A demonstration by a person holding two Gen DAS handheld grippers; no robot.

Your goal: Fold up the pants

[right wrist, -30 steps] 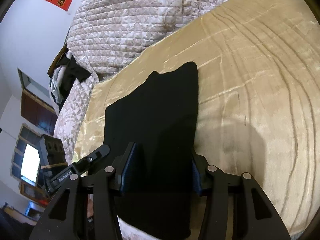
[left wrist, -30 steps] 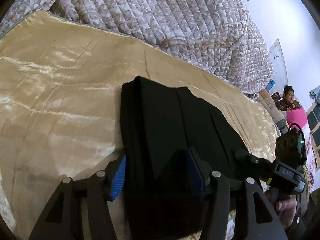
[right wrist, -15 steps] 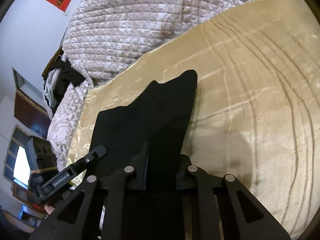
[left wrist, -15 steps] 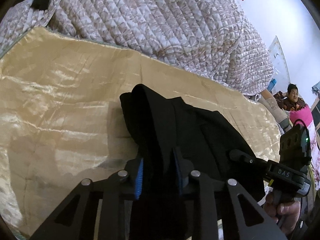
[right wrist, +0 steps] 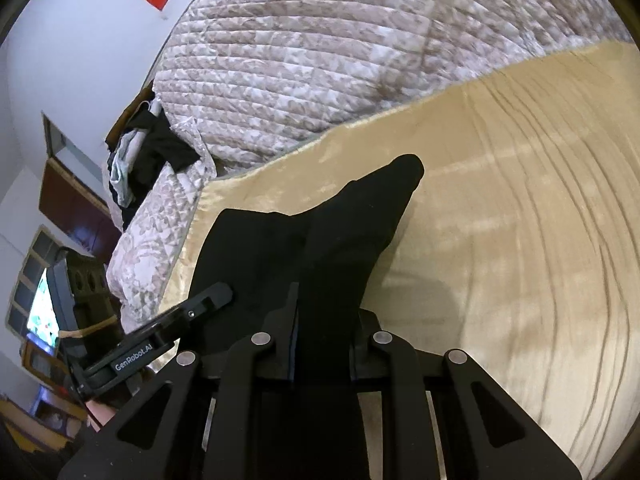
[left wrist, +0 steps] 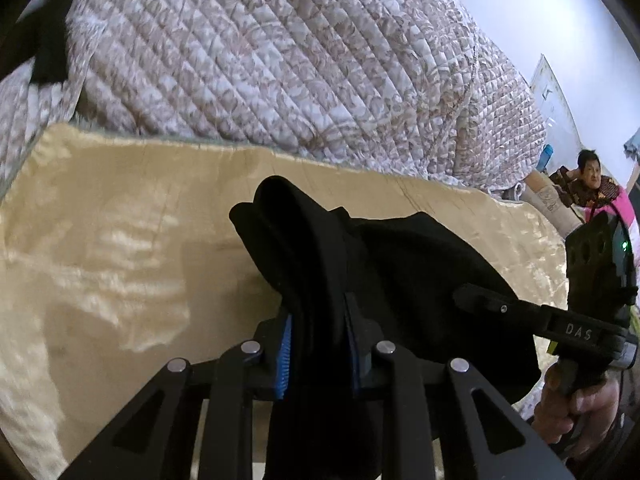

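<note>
The black pants [left wrist: 408,264] lie partly folded on a golden blanket [left wrist: 120,248]. My left gripper [left wrist: 318,320] is shut on a bunched edge of the pants and holds it lifted off the blanket. My right gripper [right wrist: 322,312] is shut on the other near edge of the pants [right wrist: 340,232], which rise to a point at the far end. The right gripper also shows in the left wrist view [left wrist: 480,300], and the left gripper in the right wrist view [right wrist: 216,296]. The cloth hides the fingertips.
A quilted patterned duvet [left wrist: 300,60] is heaped along the far side of the blanket [right wrist: 520,240]. Dark clothes [right wrist: 152,148] lie piled at the bed's far left. A person [left wrist: 592,180] sits at the right beyond the bed.
Both grippers have closed on the near edges of the pants. The cloth has been gathered and lifted, and the pants' far end has bunched up from flat.
</note>
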